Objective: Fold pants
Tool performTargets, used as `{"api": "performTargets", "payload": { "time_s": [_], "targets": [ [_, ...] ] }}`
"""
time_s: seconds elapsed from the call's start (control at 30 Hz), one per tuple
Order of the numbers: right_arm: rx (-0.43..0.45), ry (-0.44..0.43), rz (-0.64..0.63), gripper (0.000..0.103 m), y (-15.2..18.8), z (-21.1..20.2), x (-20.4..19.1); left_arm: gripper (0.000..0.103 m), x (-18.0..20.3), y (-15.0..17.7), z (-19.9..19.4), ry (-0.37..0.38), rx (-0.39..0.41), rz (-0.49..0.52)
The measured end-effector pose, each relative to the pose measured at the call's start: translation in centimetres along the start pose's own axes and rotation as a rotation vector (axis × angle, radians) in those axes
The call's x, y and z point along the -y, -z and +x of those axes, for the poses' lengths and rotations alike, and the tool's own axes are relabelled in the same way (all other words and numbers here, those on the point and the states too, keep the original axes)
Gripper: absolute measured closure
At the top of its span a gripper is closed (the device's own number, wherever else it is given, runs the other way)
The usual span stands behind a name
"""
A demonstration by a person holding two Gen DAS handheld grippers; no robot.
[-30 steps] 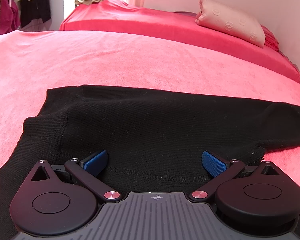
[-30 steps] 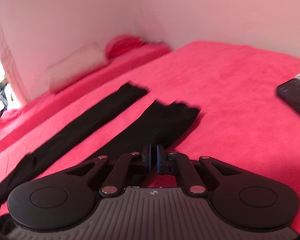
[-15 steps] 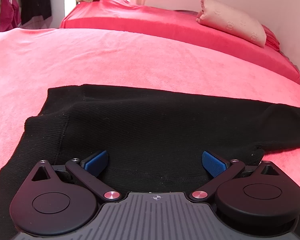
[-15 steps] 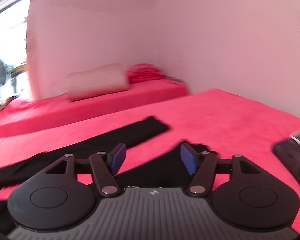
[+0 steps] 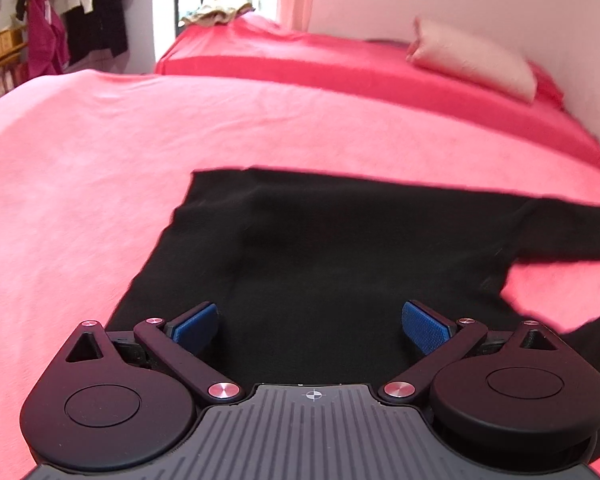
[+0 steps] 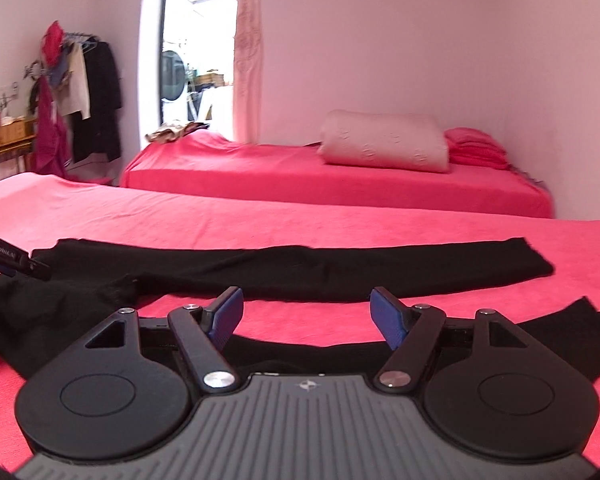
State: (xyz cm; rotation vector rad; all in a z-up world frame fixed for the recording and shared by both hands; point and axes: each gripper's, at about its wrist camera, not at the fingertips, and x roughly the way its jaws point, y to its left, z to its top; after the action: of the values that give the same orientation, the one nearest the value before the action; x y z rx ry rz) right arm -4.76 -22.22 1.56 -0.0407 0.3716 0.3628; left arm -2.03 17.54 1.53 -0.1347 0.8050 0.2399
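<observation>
Pretty much nothing's folded yet: the black pants (image 6: 300, 268) lie flat on the red bed (image 6: 260, 220), legs spread apart ahead of the right tool (image 6: 306, 316). Both it and the left tool (image 5: 310, 326) hover with jaws wide apart, gripping nothing, so every fold is left.

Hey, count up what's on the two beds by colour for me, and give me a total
Black: 1, the pants on the near bed
Beige: 1, the pillow on the far bed
Red: 1, the folded stack beside it
Total: 3
</observation>
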Motion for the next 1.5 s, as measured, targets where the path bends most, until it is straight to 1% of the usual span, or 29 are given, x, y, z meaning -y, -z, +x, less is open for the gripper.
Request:
{"api": "performTargets", "payload": {
  "time_s": [0.07, 0.17, 0.23, 0.3, 0.43, 0.5, 0.57, 0.67, 0.73, 0.83, 0.97, 1.03, 1.1, 1.13, 1.17, 1.2, 1.23, 1.27, 1.33, 1.37, 1.4, 1.43, 1.47, 1.5],
  "targets": [
    [-0.005, -0.030, -0.019, 0.028, -0.1, 0.2, -1.0, 0.000, -0.6, 0.7, 0.5, -0.041, -0.018, 0.014],
    [-0.007, -0.073, -0.050, 0.028, -0.3, 0.2, -2.4, 0.000, -0.6, 1.1, 0.3, -0.050, -0.004, 0.047],
    [-0.004, -0.100, -0.066, 0.028, -0.5, 0.3, -3.0, 0.000, -0.5, 1.0, 0.2, -0.054, 0.000, 0.049],
    [-0.002, -0.135, -0.081, 0.028, -0.7, 0.2, -4.0, 0.000, -0.6, 0.7, 0.1, -0.048, 0.002, 0.035],
    [-0.014, -0.209, -0.122, 0.028, -1.0, 0.0, -5.9, 0.000, -1.2, 0.2, -1.2, -0.009, 0.035, -0.005],
    [-0.026, -0.279, -0.152, 0.028, -1.0, -0.1, -7.1, 0.000, -1.6, -0.1, -2.2, -0.013, 0.056, -0.026],
    [-0.040, -0.372, -0.192, 0.028, -1.0, -0.3, -8.8, 0.000, -2.3, -0.3, -3.4, -0.034, 0.080, -0.043],
    [-0.056, -0.515, -0.304, 0.027, -0.7, -0.7, -12.9, 0.000, -3.5, -0.3, -4.8, -0.120, 0.091, -0.062],
    [-0.066, -0.590, -0.378, 0.027, -0.4, -0.5, -15.8, 0.000, -4.7, 0.0, -5.4, -0.174, 0.087, -0.078],
    [-0.083, -0.664, -0.484, 0.030, 0.4, 0.3, -20.5, 0.000, -6.6, 0.9, -6.1, -0.188, 0.067, -0.123],
    [-0.102, -0.709, -0.583, 0.033, 1.1, 1.7, -25.5, 0.000, -8.5, 2.0, -7.0, -0.187, 0.052, -0.155],
    [-0.114, -0.706, -0.631, 0.036, 1.4, 2.8, -27.7, 0.000, -8.8, 2.4, -7.5, -0.198, 0.055, -0.156],
    [-0.123, -0.686, -0.659, 0.045, 1.6, 3.9, -29.1, 0.000, -9.0, 2.7, -8.0, -0.198, 0.063, -0.158],
    [-0.129, -0.684, -0.651, 0.055, 1.5, 4.3, -29.5, 0.000, -9.0, 2.7, -8.3, -0.200, 0.067, -0.160],
    [-0.138, -0.695, -0.612, 0.063, 1.3, 4.8, -29.3, 0.000, -9.0, 2.7, -8.5, -0.201, 0.071, -0.160],
    [-0.169, -0.692, -0.566, 0.090, 1.1, 5.2, -29.3, 0.000, -9.0, 2.7, -8.6, -0.202, 0.074, -0.160],
    [-0.186, -0.688, -0.533, 0.091, 1.1, 5.0, -29.4, 0.000, -8.9, 2.7, -8.7, -0.201, 0.074, -0.159],
    [-0.162, -0.697, -0.558, 0.091, 1.4, 4.2, -29.5, 0.000, -8.8, 2.6, -8.7, -0.197, 0.075, -0.156],
    [-0.085, -0.670, -0.668, 0.091, 2.8, 2.5, -29.8, 0.000, -8.4, 2.4, -8.4, -0.192, 0.082, -0.144],
    [-0.076, -0.666, -0.678, 0.091, 3.0, 2.4, -29.5, 0.000, -8.1, 2.2, -8.2, -0.192, 0.082, -0.138],
    [-0.090, -0.676, -0.640, 0.090, 2.5, 2.6, -29.0, 0.000, -7.8, 2.1, -7.8, -0.193, 0.079, -0.134],
    [-0.116, -0.697, -0.586, 0.084, 1.8, 2.9, -28.2, 0.000, -7.4, 1.9, -7.5, -0.191, 0.074, -0.130],
    [-0.152, -0.742, -0.532, 0.076, 0.9, 3.1, -27.3, 0.000, -7.3, 1.9, -7.0, -0.185, 0.067, -0.128],
    [-0.181, -0.791, -0.495, 0.073, 0.3, 3.2, -26.3, 0.000, -7.2, 2.0, -6.7, -0.185, 0.056, -0.127]
  ]
}}
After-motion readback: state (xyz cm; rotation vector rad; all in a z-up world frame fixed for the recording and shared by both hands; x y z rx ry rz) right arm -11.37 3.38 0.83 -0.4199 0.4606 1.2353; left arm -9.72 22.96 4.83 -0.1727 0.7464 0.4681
